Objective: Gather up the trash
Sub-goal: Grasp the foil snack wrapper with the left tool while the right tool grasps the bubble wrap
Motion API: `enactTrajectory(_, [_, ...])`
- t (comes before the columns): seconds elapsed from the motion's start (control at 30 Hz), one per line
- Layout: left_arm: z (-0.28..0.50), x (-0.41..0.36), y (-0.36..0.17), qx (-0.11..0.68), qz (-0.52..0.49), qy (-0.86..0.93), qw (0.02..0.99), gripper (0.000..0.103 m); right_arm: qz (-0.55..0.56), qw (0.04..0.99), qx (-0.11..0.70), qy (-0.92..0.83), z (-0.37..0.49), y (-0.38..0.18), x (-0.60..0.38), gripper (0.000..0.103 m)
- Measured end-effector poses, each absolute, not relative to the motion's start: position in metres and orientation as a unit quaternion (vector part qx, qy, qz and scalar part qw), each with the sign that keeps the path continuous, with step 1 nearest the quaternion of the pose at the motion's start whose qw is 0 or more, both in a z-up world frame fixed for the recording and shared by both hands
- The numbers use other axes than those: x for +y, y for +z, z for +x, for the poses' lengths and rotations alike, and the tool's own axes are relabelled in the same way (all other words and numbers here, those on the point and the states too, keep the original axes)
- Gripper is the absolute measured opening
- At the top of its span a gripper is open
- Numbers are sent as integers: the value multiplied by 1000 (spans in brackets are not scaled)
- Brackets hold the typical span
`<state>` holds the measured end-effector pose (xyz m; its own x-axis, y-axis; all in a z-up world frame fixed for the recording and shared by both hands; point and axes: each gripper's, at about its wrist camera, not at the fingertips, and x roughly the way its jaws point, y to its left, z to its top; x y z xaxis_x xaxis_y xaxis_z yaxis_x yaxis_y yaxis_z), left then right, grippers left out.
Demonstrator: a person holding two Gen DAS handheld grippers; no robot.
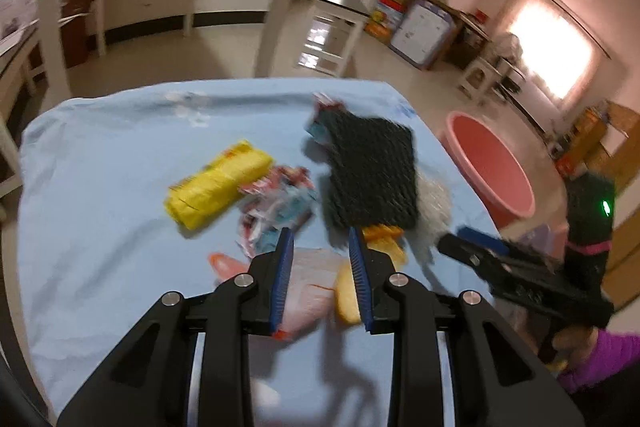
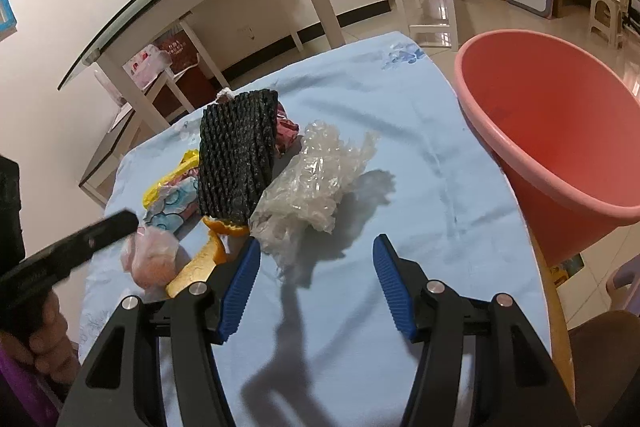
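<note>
In the left wrist view, going left to right across the light-blue tablecloth: a yellow crinkled plastic wrapper sits at centre left, a red-white-and-blue printed snack wrapper touches it, then a black netted foam sleeve lies at centre with a crumpled clear plastic bag against its right edge. The left gripper, bottom centre, stands part-open over a pale pink translucent bag; blur hides whether the pads press it, so I cannot tell if it is grasped. Orange peel pieces lie just right of it. A salmon-pink round plastic basin stands beyond the table edge at right.

In the right wrist view, the right gripper is released — jaws wide, nothing between them — hovering just short of the clear bag, with the basin at upper right.

The step in hand looks like reaching for the next piece. The next move likely calls for advancing the right jaws around the clear bag, clenching on it, then carrying it over the basin's rim — the film is springy, so a deep bite seems wise.
</note>
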<state>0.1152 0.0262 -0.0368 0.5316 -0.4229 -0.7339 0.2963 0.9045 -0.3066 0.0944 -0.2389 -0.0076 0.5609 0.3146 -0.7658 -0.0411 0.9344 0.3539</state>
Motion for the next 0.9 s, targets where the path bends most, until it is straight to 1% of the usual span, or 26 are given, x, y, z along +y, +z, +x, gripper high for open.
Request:
enactTrajectory(0.23, [128,17,-41,435,-21,-168,884,29,141,876,451,103,98,-6,-238,58])
enactTrajectory(0.4, [134,1,-56,445,35,-141,884,29,143,875,450,104,105,-6,-238,58])
enactTrajectory(0.53, [140,0,-63,453,34,-132,881,29,146,875,449,102,107,-6,-243,58])
enactTrajectory(0.57, [140,1,-63,455,31,-132,880,27,146,876,448,101,107,-6,-244,58])
enactTrajectory(0.6, [141,2,-61,455,28,-132,880,10,147,878,445,102,106,-4,-246,58])
enactTrajectory(0.63, [143,2,-60,455,24,-135,880,5,146,879,442,102,105,-3,-247,60])
enactTrajectory(0.7, [144,6,-59,457,6,-133,880,2,146,881,437,104,105,0,-247,60])
enactTrajectory(0.9, [132,27,-38,433,-46,-114,893,2,181,871,440,124,112,0,-248,60])
